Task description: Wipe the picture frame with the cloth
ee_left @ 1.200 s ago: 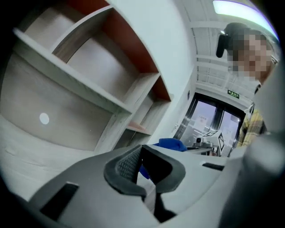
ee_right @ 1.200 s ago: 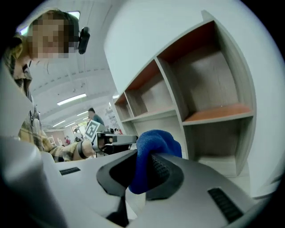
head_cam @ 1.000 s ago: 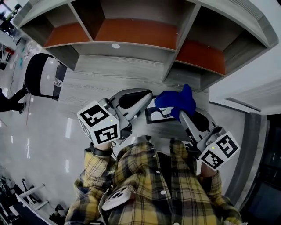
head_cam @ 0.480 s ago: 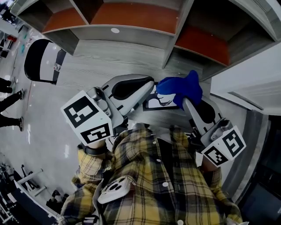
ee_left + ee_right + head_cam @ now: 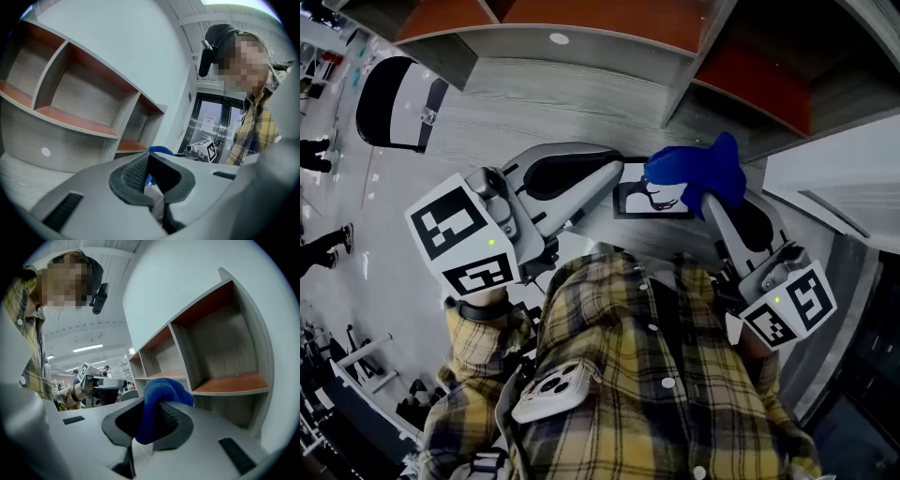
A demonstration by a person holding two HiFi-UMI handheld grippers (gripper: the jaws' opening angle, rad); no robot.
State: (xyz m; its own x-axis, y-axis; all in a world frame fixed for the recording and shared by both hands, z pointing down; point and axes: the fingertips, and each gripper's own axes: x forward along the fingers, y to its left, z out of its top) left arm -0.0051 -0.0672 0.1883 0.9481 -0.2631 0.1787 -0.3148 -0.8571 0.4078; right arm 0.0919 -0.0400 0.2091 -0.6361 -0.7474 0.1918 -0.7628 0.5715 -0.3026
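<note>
A small black-edged picture frame [image 5: 652, 200] with a dark drawing on white is held up in front of the shelves. My left gripper [image 5: 617, 178] is shut on the frame's left edge. In the left gripper view the left gripper [image 5: 149, 176] has its pads together on a thin dark edge, with the blue cloth [image 5: 160, 150] just beyond. My right gripper [image 5: 705, 199] is shut on the blue cloth [image 5: 694, 173], which bunches over the frame's upper right corner. In the right gripper view the cloth [image 5: 161, 394] bulges out from between the right gripper [image 5: 151, 423] jaws.
A grey shelf unit with orange-red boards [image 5: 581, 19] stands straight ahead. At the left is a black and white chair [image 5: 394, 103], and a white panel [image 5: 834, 178] closes off the right. A phone [image 5: 548, 394] sits against the person's checked shirt.
Frame, cloth and both grippers sit higher in the head view, as do the shelves. The left gripper's marker cube has come nearer the camera. Both grips are unchanged.
</note>
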